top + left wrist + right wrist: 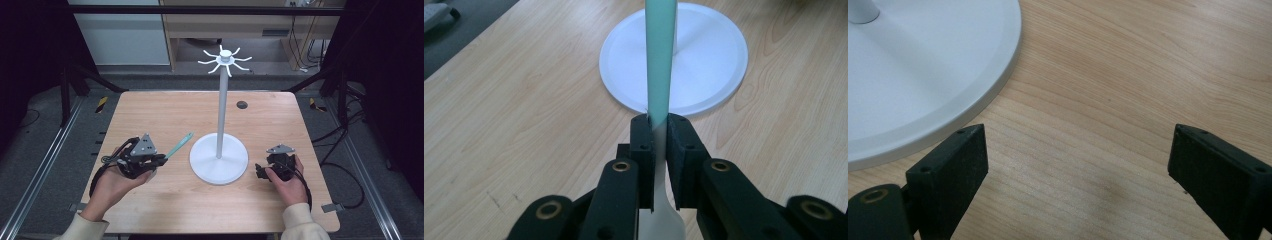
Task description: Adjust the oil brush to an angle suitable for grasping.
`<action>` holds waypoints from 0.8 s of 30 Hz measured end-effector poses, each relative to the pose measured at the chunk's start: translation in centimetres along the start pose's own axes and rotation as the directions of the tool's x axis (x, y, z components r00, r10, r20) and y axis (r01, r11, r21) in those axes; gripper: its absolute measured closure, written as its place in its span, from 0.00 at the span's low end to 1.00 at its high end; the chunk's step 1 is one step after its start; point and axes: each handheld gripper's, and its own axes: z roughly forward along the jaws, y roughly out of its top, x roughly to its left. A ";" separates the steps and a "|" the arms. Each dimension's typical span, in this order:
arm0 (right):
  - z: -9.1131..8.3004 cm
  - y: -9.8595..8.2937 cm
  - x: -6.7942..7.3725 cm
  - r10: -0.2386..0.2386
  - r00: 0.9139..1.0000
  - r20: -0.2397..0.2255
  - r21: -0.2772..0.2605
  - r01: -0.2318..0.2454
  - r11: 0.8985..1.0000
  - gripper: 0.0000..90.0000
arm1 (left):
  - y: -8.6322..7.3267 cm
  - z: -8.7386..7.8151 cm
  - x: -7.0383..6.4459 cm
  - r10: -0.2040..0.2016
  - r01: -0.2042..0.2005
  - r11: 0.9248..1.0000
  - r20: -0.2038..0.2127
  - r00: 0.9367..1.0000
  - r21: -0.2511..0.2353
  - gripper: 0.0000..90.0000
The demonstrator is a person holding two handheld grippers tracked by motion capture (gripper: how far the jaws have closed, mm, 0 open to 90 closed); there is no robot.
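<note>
Hidden: my left gripper point(159, 159) covers the white end of the spoon point(178, 144) in the high view; in the left gripper view that end runs off the bottom edge and the teal end off the top, so I cannot make out either tip there.
Hard to tell: whether the far end of the spoon touches the table point(150, 115) or hangs just above it.
Cut off: in the right gripper view the stand point(923, 75) shows just part of its round base and the foot of its pole, at the upper left.
Left grip: jaws closed tight on the spoon, pinching it where teal meets white.
Right grip: my right gripper point(260, 170) has its jaws spread wide, nothing between them but bare wood.
Spoon place: left half of the table, between my left hand point(112, 182) and the stand's base, nearer the front edge than the back.
Spoon axis: long axis runs from the jaws up toward the back right corner, teal end leading, aimed past the base's left rim.
Stand: near the table's middle, pole upright, hooks fanned at the top.
Right gripper place: just right of the base, near the front right, apart from it.
</note>
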 end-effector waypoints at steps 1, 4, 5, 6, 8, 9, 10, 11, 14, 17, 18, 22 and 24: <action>0.0 0.0 0.0 0.001 1.000 0.000 0.000 -0.001 1.000 0.11 | 0.1 0.0 0.0 -0.001 0.001 1.000 -0.002 1.000 -0.005 0.91; 0.0 0.0 0.0 -0.001 1.000 -0.002 0.000 0.001 1.000 0.11 | 0.3 -0.1 0.0 -0.009 0.008 1.000 -0.007 1.000 -0.021 0.91; 0.0 0.0 0.0 0.001 1.000 -0.001 0.000 -0.001 1.000 0.11 | 0.4 -0.2 0.0 -0.014 0.014 0.999 -0.009 1.000 -0.031 0.91; 0.0 0.0 0.0 0.000 1.000 -0.001 0.000 0.000 1.000 0.11 | 0.5 -0.3 0.0 -0.010 0.010 1.000 -0.009 1.000 -0.028 0.91; 0.0 0.0 0.0 -0.002 1.000 -0.002 0.000 0.002 1.000 0.11 | 0.6 -0.5 0.0 -0.021 0.021 0.999 -0.013 1.000 -0.049 0.91; 0.0 0.0 0.0 0.001 1.000 -0.001 0.001 -0.001 1.000 0.11 | 0.7 -0.7 0.1 -0.022 0.022 0.998 -0.013 1.000 -0.053 0.91; 0.0 0.0 0.0 0.001 1.000 -0.001 0.000 -0.001 1.000 0.11 | 0.8 -0.8 0.1 -0.024 0.023 0.998 -0.017 1.000 -0.059 0.91; 0.0 0.0 0.0 -0.001 1.000 -0.001 0.000 0.001 1.000 0.11 | 0.9 -0.9 0.1 -0.027 0.026 0.998 -0.017 0.999 -0.065 0.91; 0.0 0.0 0.0 -0.001 1.000 0.001 0.000 0.001 1.000 0.11 | 1.1 -1.4 0.1 -0.029 0.026 0.996 -0.029 0.999 -0.083 0.91; 0.0 0.0 0.0 0.000 1.000 0.000 -0.001 0.000 1.000 0.11 | 1.3 -1.7 0.0 -0.032 0.028 0.994 -0.038 0.999 -0.102 0.91; 0.0 0.0 0.0 0.000 1.000 -0.001 -0.001 0.000 1.000 0.11 | 1.4 -1.9 0.0 -0.034 0.029 0.994 -0.041 0.999 -0.108 0.91; 0.0 0.0 -0.1 0.005 1.000 0.001 -0.001 -0.005 1.000 0.11 | 1.9 -2.4 0.2 -0.037 0.029 0.991 -0.055 0.998 -0.131 0.91; -0.1 0.0 -0.1 0.005 1.000 -0.001 -0.004 -0.005 1.000 0.11 | 2.2 -2.7 0.3 -0.036 0.027 0.989 -0.060 0.998 -0.145 0.91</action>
